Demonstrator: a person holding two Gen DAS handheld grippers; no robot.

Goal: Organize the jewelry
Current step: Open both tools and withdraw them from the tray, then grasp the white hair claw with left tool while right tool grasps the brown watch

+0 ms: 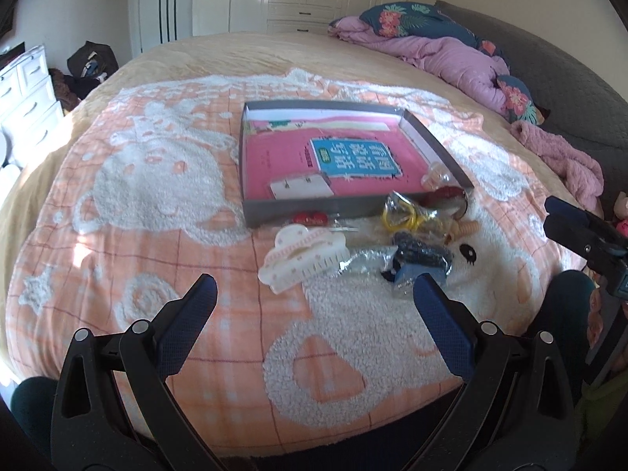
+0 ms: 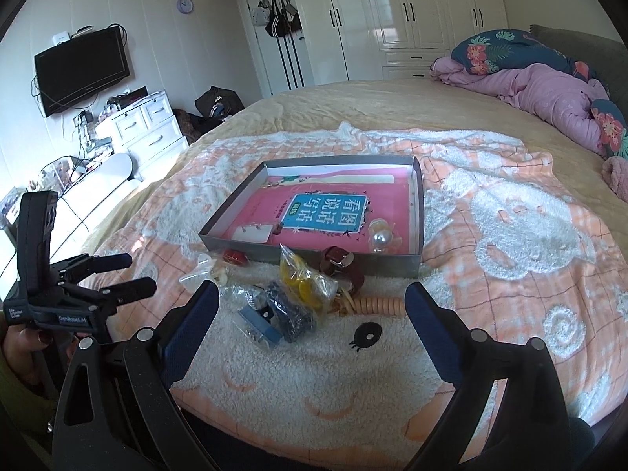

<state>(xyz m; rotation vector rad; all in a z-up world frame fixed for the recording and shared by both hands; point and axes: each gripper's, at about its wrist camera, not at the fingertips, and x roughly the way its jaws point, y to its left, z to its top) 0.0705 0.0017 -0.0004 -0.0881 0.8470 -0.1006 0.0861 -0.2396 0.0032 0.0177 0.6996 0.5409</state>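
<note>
A shallow grey box (image 1: 290, 206) (image 2: 306, 256) lies on the blanket with a pink book inside. A white earring card (image 2: 255, 232) and a pearl clip (image 2: 380, 238) rest in the box. In front of it lie a white claw clip (image 1: 302, 255), a bag of yellow hair ties (image 1: 400, 214) (image 2: 302, 278), a dark scrunchie in plastic (image 1: 424, 255) (image 2: 290, 314), a brown strap (image 2: 341, 265), a peach coil tie (image 2: 376, 306) and a small red piece (image 2: 235, 257). My left gripper (image 1: 314, 286) (image 2: 137, 273) hangs open just short of the claw clip. My right gripper (image 2: 312, 294) (image 1: 551, 216) stands open before the pile, holding nothing.
The orange and white fleece blanket (image 1: 157, 196) covers a wide bed. A purple quilt and floral pillows (image 2: 549, 90) lie at the back right. White drawers (image 2: 149, 129) and a wall television (image 2: 82, 70) stand to the left, wardrobes behind. A hand (image 2: 23, 349) holds the left gripper.
</note>
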